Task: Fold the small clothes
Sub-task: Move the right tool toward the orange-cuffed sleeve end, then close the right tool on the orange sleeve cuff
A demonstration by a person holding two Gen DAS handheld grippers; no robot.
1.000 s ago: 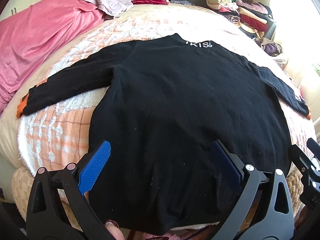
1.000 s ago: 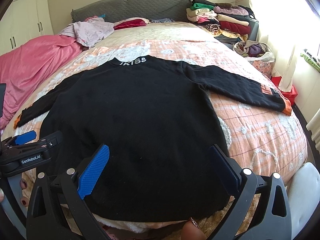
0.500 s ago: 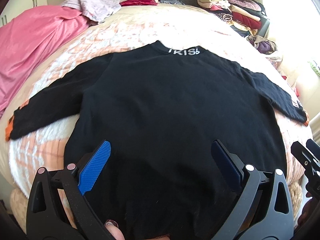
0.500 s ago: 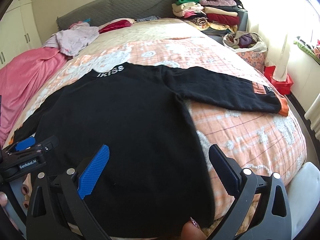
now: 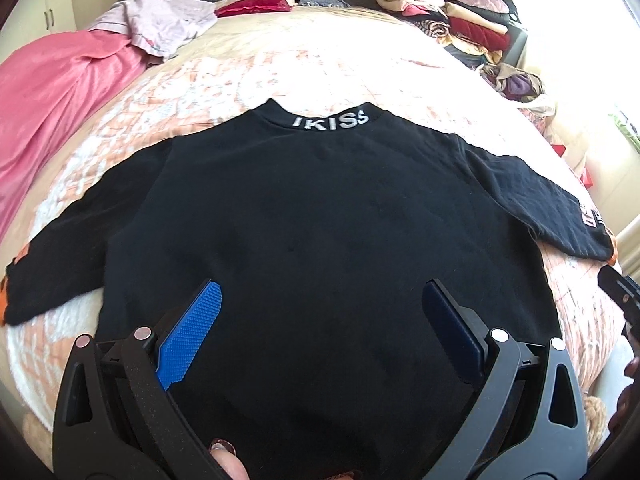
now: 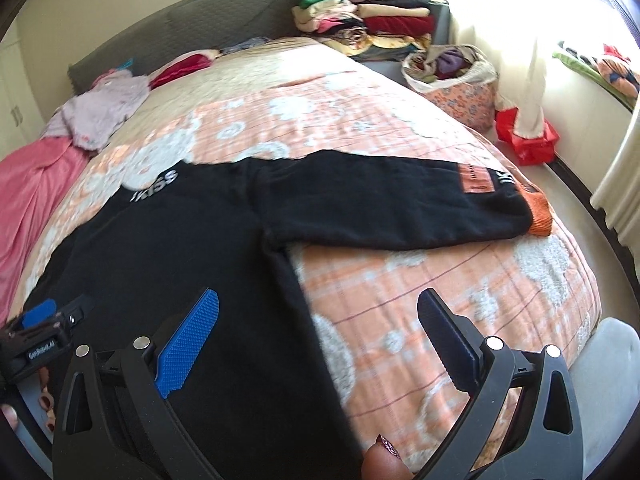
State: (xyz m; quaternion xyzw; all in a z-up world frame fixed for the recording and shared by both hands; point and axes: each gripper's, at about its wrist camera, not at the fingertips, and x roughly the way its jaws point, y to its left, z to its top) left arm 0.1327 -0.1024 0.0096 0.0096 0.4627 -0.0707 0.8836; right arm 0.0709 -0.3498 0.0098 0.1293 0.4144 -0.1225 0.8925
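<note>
both jaws stand wide apart and grip nothing. left gripper (image 5: 320,312) hangs over the near middle of the black sweater (image 5: 320,232), its blue pads (image 5: 188,340) spread above the cloth; whether they touch it cannot be told. right gripper (image 6: 320,320) hangs over the sweater's right edge, one finger above the black cloth and the other above the orange quilt (image 6: 460,288). the sweater lies flat on the bed, white-lettered collar (image 5: 330,121) at the far side, both sleeves stretched out left and right. the right sleeve ends in an orange cuff (image 6: 540,210) near the bed's right edge. a pink blanket (image 5: 56,92) lies far left, a pile of folded clothes (image 6: 360,16) far right.
</note>
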